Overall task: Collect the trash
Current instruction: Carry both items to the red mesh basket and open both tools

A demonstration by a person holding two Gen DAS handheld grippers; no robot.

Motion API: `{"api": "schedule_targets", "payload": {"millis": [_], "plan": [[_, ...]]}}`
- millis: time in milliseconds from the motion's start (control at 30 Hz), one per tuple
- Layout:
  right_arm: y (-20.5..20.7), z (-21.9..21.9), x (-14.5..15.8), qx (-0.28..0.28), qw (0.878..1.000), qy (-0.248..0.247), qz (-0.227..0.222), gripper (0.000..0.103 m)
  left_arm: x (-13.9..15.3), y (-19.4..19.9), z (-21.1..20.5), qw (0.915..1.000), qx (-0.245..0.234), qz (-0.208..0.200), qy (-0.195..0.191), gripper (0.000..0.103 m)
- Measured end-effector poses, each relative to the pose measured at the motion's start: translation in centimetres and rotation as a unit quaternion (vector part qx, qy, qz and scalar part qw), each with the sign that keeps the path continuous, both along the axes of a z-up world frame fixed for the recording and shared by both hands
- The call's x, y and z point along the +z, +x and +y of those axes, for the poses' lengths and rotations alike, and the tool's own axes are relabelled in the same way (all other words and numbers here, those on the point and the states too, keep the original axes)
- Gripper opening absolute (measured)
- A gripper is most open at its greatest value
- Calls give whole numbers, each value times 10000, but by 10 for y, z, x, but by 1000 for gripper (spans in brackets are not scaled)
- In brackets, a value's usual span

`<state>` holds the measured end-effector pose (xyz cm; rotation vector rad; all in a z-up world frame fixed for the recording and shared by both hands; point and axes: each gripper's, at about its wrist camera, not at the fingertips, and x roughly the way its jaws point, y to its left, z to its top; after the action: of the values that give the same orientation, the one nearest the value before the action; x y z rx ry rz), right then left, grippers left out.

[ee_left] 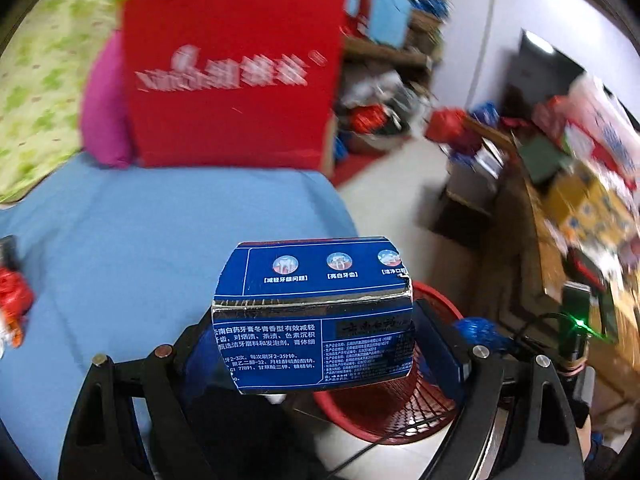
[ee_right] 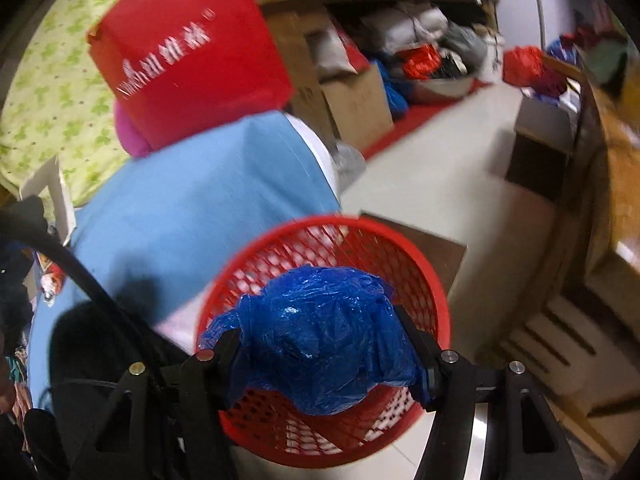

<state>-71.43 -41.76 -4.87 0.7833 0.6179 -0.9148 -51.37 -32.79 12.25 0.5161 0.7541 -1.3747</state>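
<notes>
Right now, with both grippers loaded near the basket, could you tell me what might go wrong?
The blue toothpaste box in the left gripper sits only partly over the red basket, so releasing now may drop it outside. The crumpled blue plastic bag in the right gripper could cling to the fingers.

Blue toothpaste box (ee_left: 312,316), Chinese print, flap end torn, clamped above red mesh basket (ee_right: 400,240) rim. Crumpled blue plastic bag (ee_right: 320,340) held over basket mouth.
</notes>
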Motion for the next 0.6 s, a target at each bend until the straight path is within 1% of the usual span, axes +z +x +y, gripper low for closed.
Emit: {"api": "schedule_targets", "payload": {"millis": [67,133,267,300,400,533,600], "plan": [[-4,-3,-8,-89,9999,82,53,69,-11,-14,-10,9996,-215,-58,176,90],[-8,-8,-14,-152,9997,179,75,76,-20,-24,-20,9990,-332,-89,295,90],[-14,-11,-15,-226,9994,171,180,80,-38,-31,-45,9975,-440,-50,549,90],[-17,-6,-14,-254,9994,149,192,82,-42,-33,-51,9971,-478,-45,597,90],[-28,-3,-7,-416,9990,11,132,82,-55,-44,-62,9947,-622,-160,799,90],[-45,4,9,-776,9965,-300,-29,82,-68,-50,-70,9915,-675,-262,1083,90],[-51,6,17,-894,9950,-436,-100,82,-71,-50,-72,9911,-668,-262,1124,90]]}}
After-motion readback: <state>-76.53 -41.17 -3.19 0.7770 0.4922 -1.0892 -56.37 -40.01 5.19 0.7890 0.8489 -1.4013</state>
